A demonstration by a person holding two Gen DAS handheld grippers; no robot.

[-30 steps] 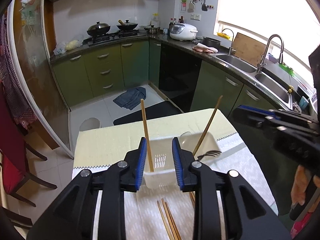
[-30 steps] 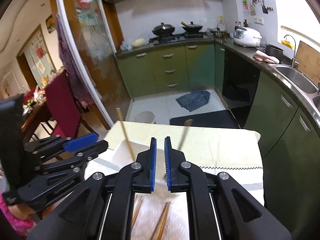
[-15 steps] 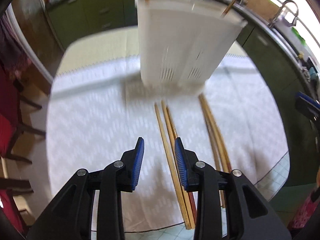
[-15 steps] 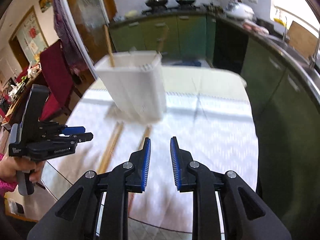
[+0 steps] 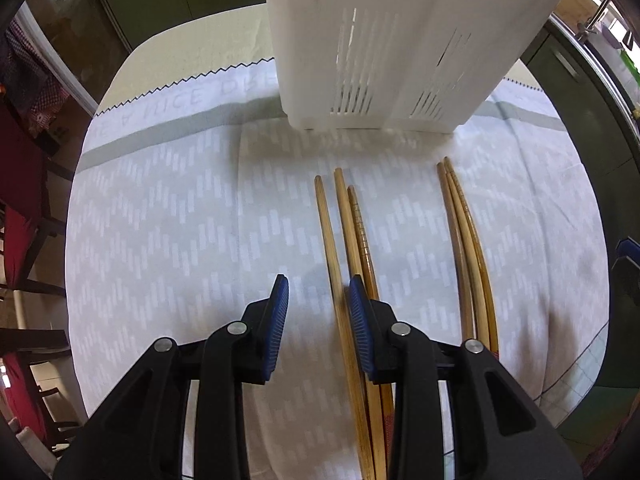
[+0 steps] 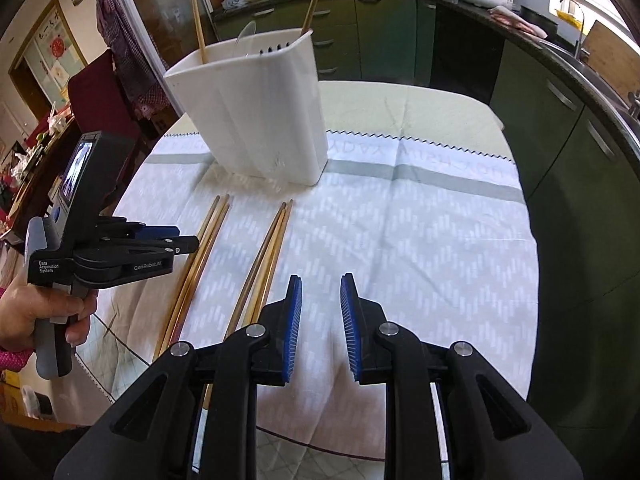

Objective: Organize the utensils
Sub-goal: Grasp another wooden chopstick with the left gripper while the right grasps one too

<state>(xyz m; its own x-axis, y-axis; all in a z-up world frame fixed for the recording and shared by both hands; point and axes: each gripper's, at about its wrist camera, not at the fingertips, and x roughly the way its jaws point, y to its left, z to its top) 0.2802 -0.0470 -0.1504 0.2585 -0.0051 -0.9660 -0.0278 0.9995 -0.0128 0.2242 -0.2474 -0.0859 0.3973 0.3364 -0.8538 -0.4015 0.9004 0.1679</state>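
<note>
Chopsticks (image 5: 340,240) on cloth: likely light, stiff, smooth, prone to roll; pinch mid-shaft. Left gripper (image 5: 318,312) and right gripper (image 6: 320,312) both spread, holding nothing. Holder (image 6: 256,112) stands far.

A table (image 6: 448,104) is carrying a pale yellow cover, and over that a white cloth (image 5: 168,216) with a grey band (faint lettering running along it) is lying spread out. A white utensil holder (image 6: 260,120) is standing on the cloth near the band. In front of it, three chopsticks (image 5: 340,232) are lying side by side, and just beside them another pair (image 5: 464,232) is lying touching.
</note>
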